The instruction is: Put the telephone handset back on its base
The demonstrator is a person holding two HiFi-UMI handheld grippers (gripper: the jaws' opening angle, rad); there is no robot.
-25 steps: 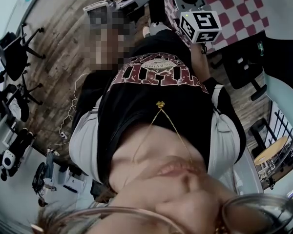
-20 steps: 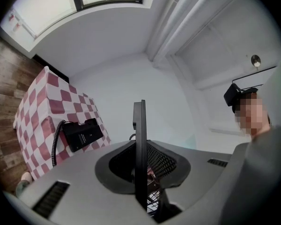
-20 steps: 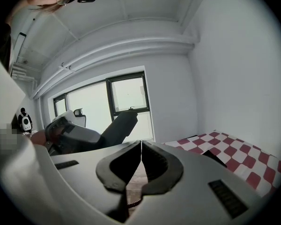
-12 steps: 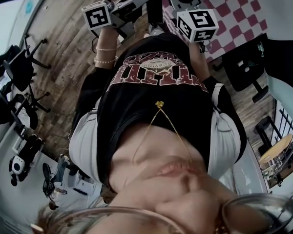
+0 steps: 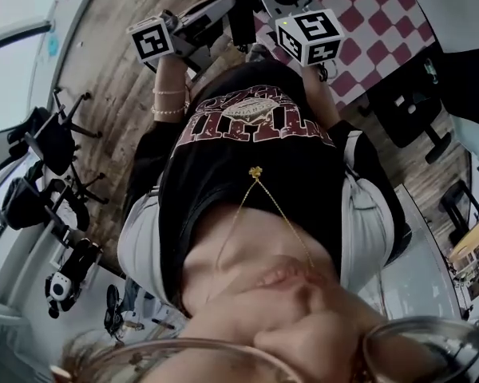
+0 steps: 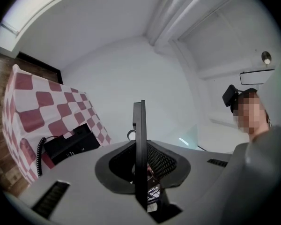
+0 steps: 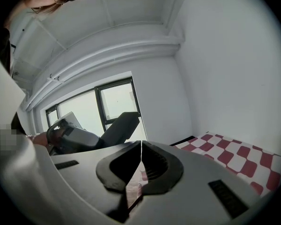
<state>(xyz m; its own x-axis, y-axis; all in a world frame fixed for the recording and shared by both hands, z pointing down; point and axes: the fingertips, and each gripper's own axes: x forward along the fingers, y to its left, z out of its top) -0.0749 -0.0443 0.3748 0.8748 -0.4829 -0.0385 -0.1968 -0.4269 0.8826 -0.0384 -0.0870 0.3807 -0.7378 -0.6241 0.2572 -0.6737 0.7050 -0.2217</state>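
Note:
The black telephone (image 6: 68, 144), with a coiled cord at its left end, lies on the red-and-white checked cloth (image 6: 33, 107) at the left of the left gripper view; I cannot tell whether the handset is on it. My left gripper (image 6: 140, 144) is shut on a thin black flat piece (image 6: 139, 125) that stands edge-on between its jaws; what it is I cannot tell. The same piece (image 7: 119, 128) sticks out of the left gripper in the right gripper view. My right gripper (image 7: 141, 143) is shut and holds nothing. Both marker cubes (image 5: 153, 40) (image 5: 311, 37) show at the top of the head view.
A person's torso in a black printed shirt (image 5: 247, 158) fills the head view. The checked table (image 5: 367, 22) is at top right above a wooden floor (image 5: 120, 78). Office chairs (image 5: 56, 142) stand at the left and a dark chair (image 5: 407, 110) at the right.
The head view has swung, so floor and chairs have shifted. Both marker cubes have moved up and left in the picture; the left one was blurred and is now sharp.

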